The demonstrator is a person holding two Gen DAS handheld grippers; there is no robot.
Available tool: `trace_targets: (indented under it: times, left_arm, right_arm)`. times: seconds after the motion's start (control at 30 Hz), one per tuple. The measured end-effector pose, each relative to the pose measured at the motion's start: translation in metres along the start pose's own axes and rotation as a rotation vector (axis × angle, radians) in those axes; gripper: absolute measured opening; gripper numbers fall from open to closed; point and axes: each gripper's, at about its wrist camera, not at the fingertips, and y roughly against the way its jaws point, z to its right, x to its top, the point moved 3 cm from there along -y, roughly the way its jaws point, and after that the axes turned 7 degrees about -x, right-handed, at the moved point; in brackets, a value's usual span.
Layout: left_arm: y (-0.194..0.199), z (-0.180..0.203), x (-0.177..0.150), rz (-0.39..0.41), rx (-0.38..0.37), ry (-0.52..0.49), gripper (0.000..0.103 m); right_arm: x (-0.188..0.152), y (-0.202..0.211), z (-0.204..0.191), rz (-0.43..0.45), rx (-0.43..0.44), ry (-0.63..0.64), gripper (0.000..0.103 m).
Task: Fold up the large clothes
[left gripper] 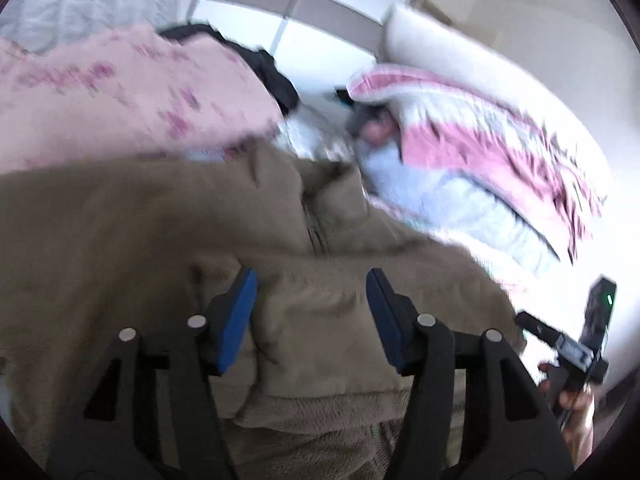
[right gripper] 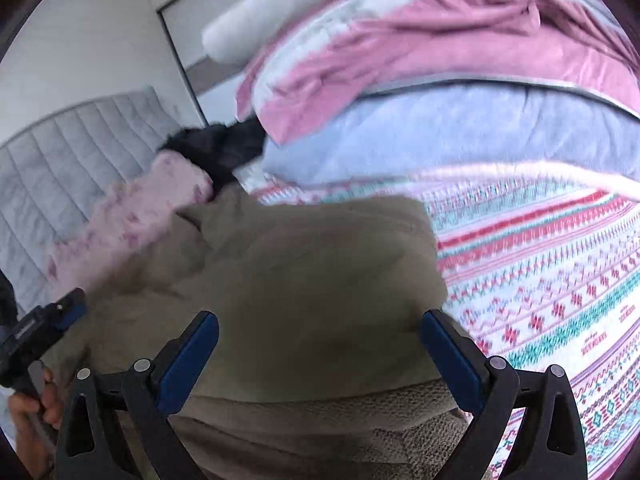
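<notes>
A brown fleece jacket [left gripper: 160,232] with a zip lies folded on the bed and fills the lower half of both views. My left gripper [left gripper: 310,280] hovers over its folded part; the blue pads stand apart and press on nothing. My right gripper [right gripper: 320,318] is open wide above the jacket [right gripper: 320,264], near the jacket's right edge. In the left wrist view the right gripper's body [left gripper: 576,344] shows at the right edge, held by a hand. In the right wrist view the left gripper's body [right gripper: 44,320] shows at the left edge.
A pink flowered cloth [left gripper: 120,92] and a black garment [left gripper: 272,72] lie behind the jacket. A pink, white and blue duvet [right gripper: 440,80] is heaped at the right. The patterned bedsheet [right gripper: 560,280] shows to the right, a grey padded headboard [right gripper: 60,168] to the left.
</notes>
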Motion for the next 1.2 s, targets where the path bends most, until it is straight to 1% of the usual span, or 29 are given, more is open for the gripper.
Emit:
trace_targets:
  times: [0.03,0.07,0.1,0.13,0.2,0.23,0.27,0.3,0.33,0.4,0.43,0.5,0.57,0.63,0.67,0.8,0.9,1.0,1.1,1.17,1.2]
  left_arm:
    - [-0.011,-0.005,-0.008,-0.049,0.013,0.000,0.058]
    - [-0.024,-0.012,-0.015,-0.093,0.056,-0.008,0.058]
    - [-0.033,-0.020,-0.024,-0.135,0.083,-0.015,0.058]
    - [-0.036,-0.026,-0.028,-0.148,0.072,-0.006,0.058]
    - [-0.024,-0.026,-0.023,-0.128,0.045,0.027,0.058]
    - [-0.017,-0.025,-0.019,-0.132,0.040,0.041,0.060]
    - [-0.008,-0.023,-0.015,-0.136,0.031,0.050,0.063]
    - [0.003,-0.022,-0.011,-0.131,0.030,0.054,0.075]
    - [0.019,-0.021,-0.006,-0.108,0.043,0.053,0.089]
    - [0.052,-0.021,-0.001,-0.053,0.078,0.035,0.095]
    - [0.069,-0.023,0.002,-0.041,0.102,0.025,0.096]
    - [0.096,-0.030,0.003,-0.033,0.155,0.027,0.097]
    - [0.126,-0.042,-0.001,-0.022,0.215,0.049,0.098]
    - [0.159,-0.060,-0.008,-0.007,0.307,0.077,0.098]
    - [0.172,-0.068,-0.013,0.003,0.344,0.083,0.098]
    - [0.231,-0.105,-0.028,0.061,0.514,0.111,0.098]
    - [0.272,-0.133,-0.033,0.105,0.605,0.131,0.098]
    - [0.305,-0.157,-0.036,0.140,0.685,0.132,0.098]
    - [0.324,-0.177,-0.037,0.170,0.721,0.134,0.098]
    - [0.337,-0.190,-0.038,0.191,0.748,0.119,0.098]
    - [0.343,-0.198,-0.038,0.202,0.775,0.104,0.098]
  right_arm:
    - [-0.005,-0.008,0.002,-0.023,-0.028,0.017,0.101]
    - [-0.011,-0.019,0.003,-0.068,-0.070,0.044,0.101]
    - [-0.019,-0.022,0.004,-0.097,-0.099,0.072,0.102]
    - [-0.023,-0.027,-0.001,-0.118,-0.133,0.120,0.103]
    - [-0.021,-0.028,-0.011,-0.126,-0.175,0.169,0.103]
    - [-0.018,-0.024,-0.013,-0.123,-0.166,0.169,0.103]
    - [-0.015,-0.017,-0.014,-0.108,-0.134,0.156,0.103]
    - [-0.012,-0.012,-0.014,-0.100,-0.098,0.139,0.103]
    - [-0.008,-0.004,-0.014,-0.096,-0.038,0.107,0.103]
    - [0.000,0.007,-0.017,-0.083,0.031,0.065,0.103]
    - [0.004,0.017,-0.019,-0.069,0.063,0.051,0.103]
    - [0.008,0.030,-0.023,-0.064,0.089,0.032,0.103]
    - [0.005,0.033,-0.026,-0.127,0.100,0.005,0.103]
    - [0.000,0.031,-0.030,-0.189,0.098,-0.008,0.103]
    - [-0.001,0.027,-0.035,-0.203,0.094,0.002,0.103]
    - [-0.010,0.032,-0.049,-0.202,0.089,0.053,0.103]
    - [-0.012,0.034,-0.057,-0.207,0.135,0.039,0.103]
    - [-0.015,0.032,-0.061,-0.228,0.165,0.027,0.103]
    - [-0.016,0.031,-0.062,-0.235,0.145,0.033,0.103]
    - [-0.017,0.029,-0.063,-0.243,0.143,0.028,0.103]
    - [-0.018,0.028,-0.063,-0.246,0.141,0.024,0.103]
